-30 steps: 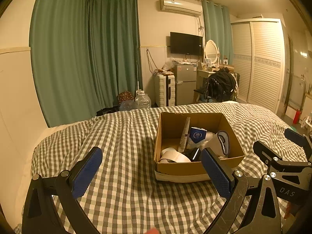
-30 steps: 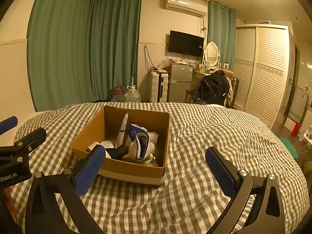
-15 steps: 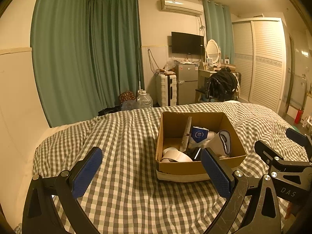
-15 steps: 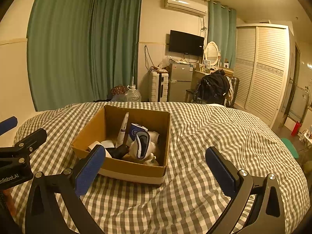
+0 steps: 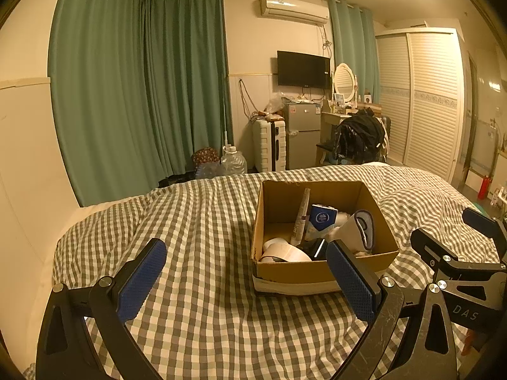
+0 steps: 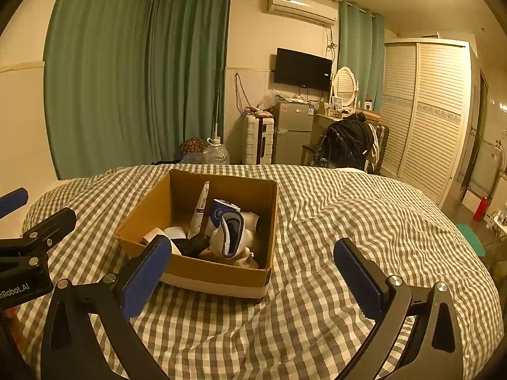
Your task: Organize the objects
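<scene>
Both grippers, left [image 5: 247, 280] and right [image 6: 250, 272], gaped empty; box [image 6: 218, 274] lay ahead between them, perhaps nearer the right.

Cardboard box [image 5: 323, 272] sits on the bed [image 5: 202, 228]; tube [image 5: 301, 218] leans upright inside, small carton [image 5: 323, 218] just right of it. Beyond the bed: suitcase [image 5: 268, 145], fridge [image 5: 301, 133] to its right, TV [image 5: 303, 69] above on the wall.

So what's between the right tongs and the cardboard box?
Just checked bedspread. In the right wrist view, the open right tongs hover near the cardboard box, with nothing else lying between them.
</scene>
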Motion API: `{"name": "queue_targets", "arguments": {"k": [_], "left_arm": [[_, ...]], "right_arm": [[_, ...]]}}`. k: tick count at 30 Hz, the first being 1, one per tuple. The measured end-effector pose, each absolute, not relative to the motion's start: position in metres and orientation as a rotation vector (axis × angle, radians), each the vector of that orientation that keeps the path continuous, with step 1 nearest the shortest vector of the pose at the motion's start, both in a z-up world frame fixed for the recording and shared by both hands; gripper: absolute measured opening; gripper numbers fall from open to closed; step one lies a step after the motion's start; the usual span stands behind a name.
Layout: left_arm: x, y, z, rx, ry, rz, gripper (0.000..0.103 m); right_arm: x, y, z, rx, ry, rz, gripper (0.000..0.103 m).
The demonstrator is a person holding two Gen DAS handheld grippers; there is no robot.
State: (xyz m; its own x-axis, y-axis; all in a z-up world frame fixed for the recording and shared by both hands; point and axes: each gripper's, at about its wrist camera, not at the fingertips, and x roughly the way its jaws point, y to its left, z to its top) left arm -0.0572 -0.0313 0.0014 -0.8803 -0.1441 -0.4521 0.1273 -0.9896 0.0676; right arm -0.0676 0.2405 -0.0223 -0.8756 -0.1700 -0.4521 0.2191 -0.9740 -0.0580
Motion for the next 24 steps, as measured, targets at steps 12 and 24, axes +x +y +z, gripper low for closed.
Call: {"name": "queue_targets", "arguments": {"k": [12,24], "left_arm": [[-0.0562,-0.0282,0.0003,0.708,-0.068,-2.92,0.103],[-0.0564,-0.0289,-0.0017,0.712,-0.069,-2.918,0.103]], "right_arm": [[-0.0678,0.2413,-0.0229,0.678,0.157,-2.857,0.103],[-0.0697,0.2397,-0.0256,0.692,0.161,-2.85,0.103]]}}
